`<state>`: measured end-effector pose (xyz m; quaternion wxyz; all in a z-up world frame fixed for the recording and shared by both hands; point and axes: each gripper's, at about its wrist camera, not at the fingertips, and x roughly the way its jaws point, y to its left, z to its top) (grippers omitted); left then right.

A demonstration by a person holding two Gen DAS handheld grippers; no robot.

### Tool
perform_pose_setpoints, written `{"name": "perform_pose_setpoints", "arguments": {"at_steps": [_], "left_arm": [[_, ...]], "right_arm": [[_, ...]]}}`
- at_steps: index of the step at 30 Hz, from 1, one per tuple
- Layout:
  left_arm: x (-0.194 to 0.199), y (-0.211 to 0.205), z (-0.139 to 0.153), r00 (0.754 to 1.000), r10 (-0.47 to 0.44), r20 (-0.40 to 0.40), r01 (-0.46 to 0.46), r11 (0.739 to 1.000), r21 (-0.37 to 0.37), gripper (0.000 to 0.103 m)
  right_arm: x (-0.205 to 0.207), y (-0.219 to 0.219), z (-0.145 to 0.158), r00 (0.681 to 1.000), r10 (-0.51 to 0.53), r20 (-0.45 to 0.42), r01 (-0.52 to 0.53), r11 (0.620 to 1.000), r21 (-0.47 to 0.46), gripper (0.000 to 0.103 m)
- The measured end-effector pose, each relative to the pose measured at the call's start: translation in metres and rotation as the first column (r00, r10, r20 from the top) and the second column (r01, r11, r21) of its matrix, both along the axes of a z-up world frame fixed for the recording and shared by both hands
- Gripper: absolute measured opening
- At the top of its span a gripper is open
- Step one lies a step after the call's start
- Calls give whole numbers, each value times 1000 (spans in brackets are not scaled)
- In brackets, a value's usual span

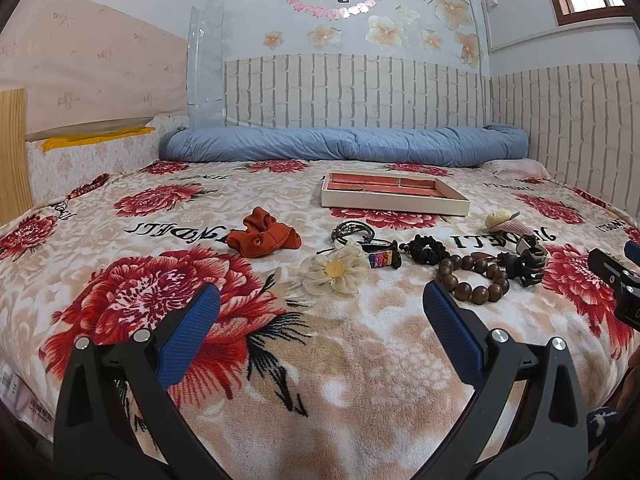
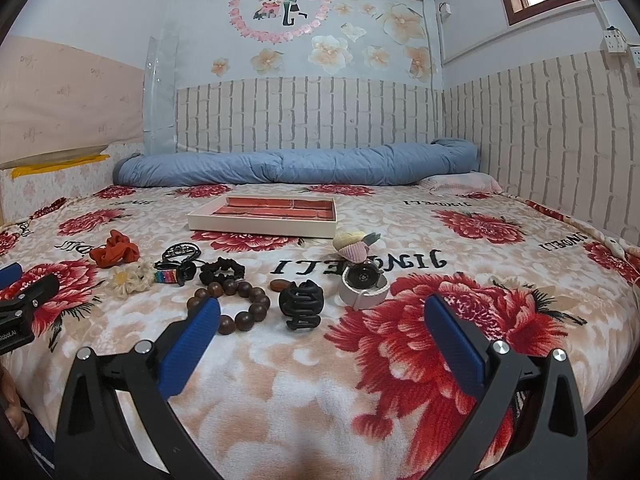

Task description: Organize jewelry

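A white jewelry tray with red lined compartments lies on the bed, also in the right wrist view. In front of it lie a rust scrunchie, a cream flower clip, a metal bangle, a rainbow strap, a black scrunchie, a wooden bead bracelet, a black claw clip, a watch and a shell-shaped clip. My left gripper is open and empty, short of the flower clip. My right gripper is open and empty, near the claw clip.
A floral blanket covers the bed. A rolled blue quilt lies along the brick-pattern wall behind the tray. The right gripper's body shows at the left view's right edge. A pink pillow lies at the far right.
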<state>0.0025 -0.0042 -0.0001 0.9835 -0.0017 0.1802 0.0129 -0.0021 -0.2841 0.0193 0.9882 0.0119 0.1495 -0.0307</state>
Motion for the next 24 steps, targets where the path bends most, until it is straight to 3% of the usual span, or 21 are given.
{"name": "perform_pose_setpoints", "arguments": {"at_steps": [15,24], "left_arm": [[4,-8,-2,1000,5,-22,-4,999,50,98],[22,0,-6,994,-17,-111,17,1000,-2,98]], "right_arm": [[6,-8,-4,1000,-8,-8,8,1000,12,99],[21,-12,-3,998,-16,-64,19,999,39,99]]}}
